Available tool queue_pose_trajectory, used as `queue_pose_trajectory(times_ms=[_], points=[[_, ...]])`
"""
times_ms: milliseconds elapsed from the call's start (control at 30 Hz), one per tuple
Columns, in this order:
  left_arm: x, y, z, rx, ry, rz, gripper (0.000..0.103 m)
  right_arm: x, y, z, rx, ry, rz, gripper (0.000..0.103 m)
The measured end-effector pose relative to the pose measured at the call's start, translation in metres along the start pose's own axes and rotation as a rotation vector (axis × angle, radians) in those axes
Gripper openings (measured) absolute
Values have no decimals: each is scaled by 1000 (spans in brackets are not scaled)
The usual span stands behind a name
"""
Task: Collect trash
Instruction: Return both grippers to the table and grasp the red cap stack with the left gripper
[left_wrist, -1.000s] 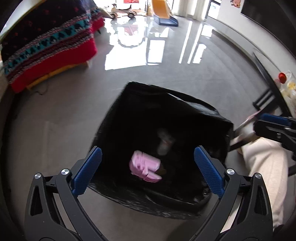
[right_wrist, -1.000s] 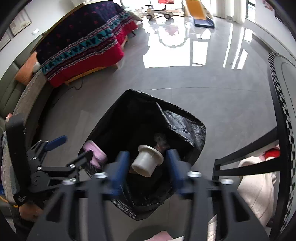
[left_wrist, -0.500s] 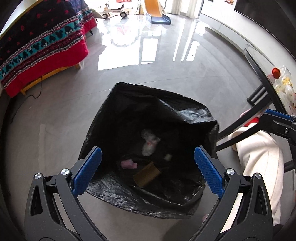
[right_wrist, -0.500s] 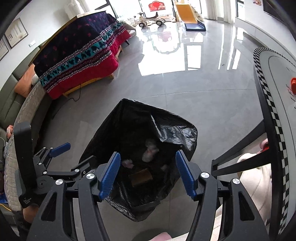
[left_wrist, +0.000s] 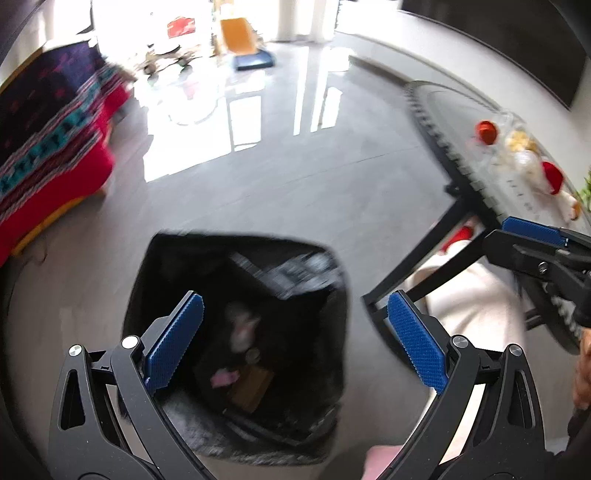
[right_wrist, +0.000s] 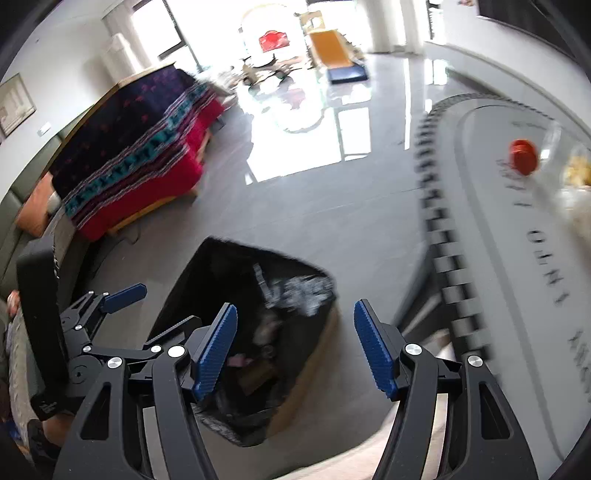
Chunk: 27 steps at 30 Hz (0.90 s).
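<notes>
While tongs (left_wrist: 295, 343) gape, trash bag (left_wrist: 280, 273) directly below.

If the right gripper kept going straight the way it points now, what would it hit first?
Most likely the far rim of the black trash bag, or the grey floor just beyond it. The right gripper is open and empty, with nothing nearer in its line; blur makes depth uncertain.

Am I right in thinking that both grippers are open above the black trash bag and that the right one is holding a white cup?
Not quite: the right gripper holds nothing. The right wrist view shows its jaws spread with only the black trash bag between them. The rest stands: the left gripper is open too, and both are over the bag.
</notes>
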<state>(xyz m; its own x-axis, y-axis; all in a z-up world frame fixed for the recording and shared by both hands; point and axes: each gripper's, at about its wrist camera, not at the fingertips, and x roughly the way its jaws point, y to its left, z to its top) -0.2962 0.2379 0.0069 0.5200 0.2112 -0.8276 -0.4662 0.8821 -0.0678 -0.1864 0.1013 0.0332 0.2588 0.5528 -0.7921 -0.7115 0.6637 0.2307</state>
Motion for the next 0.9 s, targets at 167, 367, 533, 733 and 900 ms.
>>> queue_pose_trajectory(times_ms=[167,367,533,733,900], points=[[9,-42,28,82,-14,-47,97,-24,-50,10,62,-65,-87,67],[21,-90,54,173,-11,-92,97,-43,-109,23,147,-121,-174,67],[28,-130,77,236,-25,-131,97,-57,-161,33,230,-158,-230,67],[48,-171,107,276,-37,-155,97,-57,-214,52,311,-176,-308,67],[65,-196,124,294,-34,-176,97,-40,-244,62,347,-167,-342,73]])
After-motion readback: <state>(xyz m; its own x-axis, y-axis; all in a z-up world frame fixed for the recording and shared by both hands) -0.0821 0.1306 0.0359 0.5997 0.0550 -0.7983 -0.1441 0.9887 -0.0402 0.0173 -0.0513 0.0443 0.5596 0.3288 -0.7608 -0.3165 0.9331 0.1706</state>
